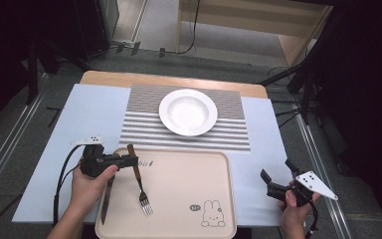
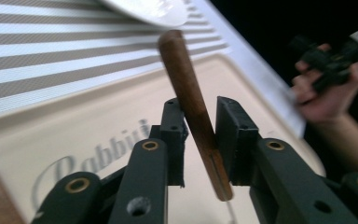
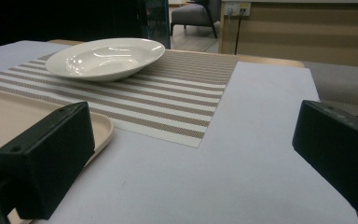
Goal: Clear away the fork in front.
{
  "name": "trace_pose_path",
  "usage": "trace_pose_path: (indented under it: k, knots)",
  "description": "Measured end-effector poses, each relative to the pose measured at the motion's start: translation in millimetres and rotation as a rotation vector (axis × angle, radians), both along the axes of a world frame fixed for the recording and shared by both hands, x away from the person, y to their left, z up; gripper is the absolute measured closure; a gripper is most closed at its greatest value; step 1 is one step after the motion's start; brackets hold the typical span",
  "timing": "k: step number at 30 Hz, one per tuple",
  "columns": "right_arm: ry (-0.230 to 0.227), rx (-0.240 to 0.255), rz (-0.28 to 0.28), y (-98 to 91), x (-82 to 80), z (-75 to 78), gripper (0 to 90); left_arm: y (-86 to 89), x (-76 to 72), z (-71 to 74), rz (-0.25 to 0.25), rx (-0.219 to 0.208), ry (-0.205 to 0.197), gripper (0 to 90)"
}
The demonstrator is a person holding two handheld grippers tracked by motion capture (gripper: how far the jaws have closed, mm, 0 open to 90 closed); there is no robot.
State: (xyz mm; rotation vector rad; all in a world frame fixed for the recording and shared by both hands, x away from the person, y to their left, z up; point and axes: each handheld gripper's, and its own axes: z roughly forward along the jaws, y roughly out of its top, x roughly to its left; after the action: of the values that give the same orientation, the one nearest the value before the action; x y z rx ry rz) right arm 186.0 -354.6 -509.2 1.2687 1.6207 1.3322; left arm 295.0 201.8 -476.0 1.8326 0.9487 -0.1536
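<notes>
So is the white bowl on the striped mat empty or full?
Empty: the white ceramic bowl shows only bare glazed inside, high view and right gripper view.

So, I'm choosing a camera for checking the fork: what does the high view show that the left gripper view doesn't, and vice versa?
Extra in the high view: the fork down to its tines, a knife beside it, the tray's rabbit drawing. Extra in the left gripper view: the fork's wooden handle tilted between the left gripper's jaws, a gap beside one pad. Both: tray, plate, striped mat, right gripper.
</notes>
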Motion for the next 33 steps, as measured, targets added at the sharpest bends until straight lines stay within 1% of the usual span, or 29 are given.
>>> trace_pose_path:
  k: [1,3,5,6,9,13,16,18,23,26,30,33]
  knots:
    - [0.0,0.0,0.001,-0.1,0.1,-0.1,0.0,-1.5,-0.3,-1.4,0.011,0.027,-0.009,69.7]
    - [0.0,0.0,0.001,-0.3,0.3,-0.3,0.0,-4.0,0.1,-4.0,0.019,0.069,-0.014,66.9]
    - [0.001,0.002,0.003,-0.5,0.4,-0.4,0.0,-7.0,0.5,-6.6,0.035,0.128,-0.025,63.5]
    - [0.002,0.004,0.004,-0.7,0.5,-0.5,0.0,-8.7,0.4,-8.1,0.044,0.149,-0.023,61.6]
    - [0.002,0.011,0.006,-1.7,0.7,-0.8,0.0,-13.1,1.0,-11.5,0.049,0.218,-0.02,55.9]
    - [0.003,0.013,0.007,-2.3,1.1,-1.3,0.0,-19.0,-0.2,-13.6,0.046,0.288,-0.031,51.8]
    - [0.004,0.014,0.008,-2.1,1.4,-1.5,0.0,-21.5,-1.4,-14.5,0.044,0.325,-0.045,50.7]
    - [0.004,0.014,0.008,-2.1,1.5,-1.5,0.0,-23.1,-2.5,-15.2,0.047,0.361,-0.059,49.8]
    - [0.005,0.015,0.008,-2.2,1.9,-1.8,0.0,-25.0,-4.5,-16.7,0.048,0.402,-0.074,49.6]
    - [0.005,0.015,0.009,-2.2,2.0,-1.9,0.0,-26.1,-5.9,-18.0,0.048,0.439,-0.092,49.6]
    - [0.006,0.014,0.011,-2.5,2.3,-2.1,0.0,-28.0,-7.7,-19.4,0.048,0.476,-0.108,49.5]
    - [0.006,0.013,0.013,-2.6,2.6,-2.4,0.0,-29.6,-9.9,-20.0,0.056,0.514,-0.142,49.6]
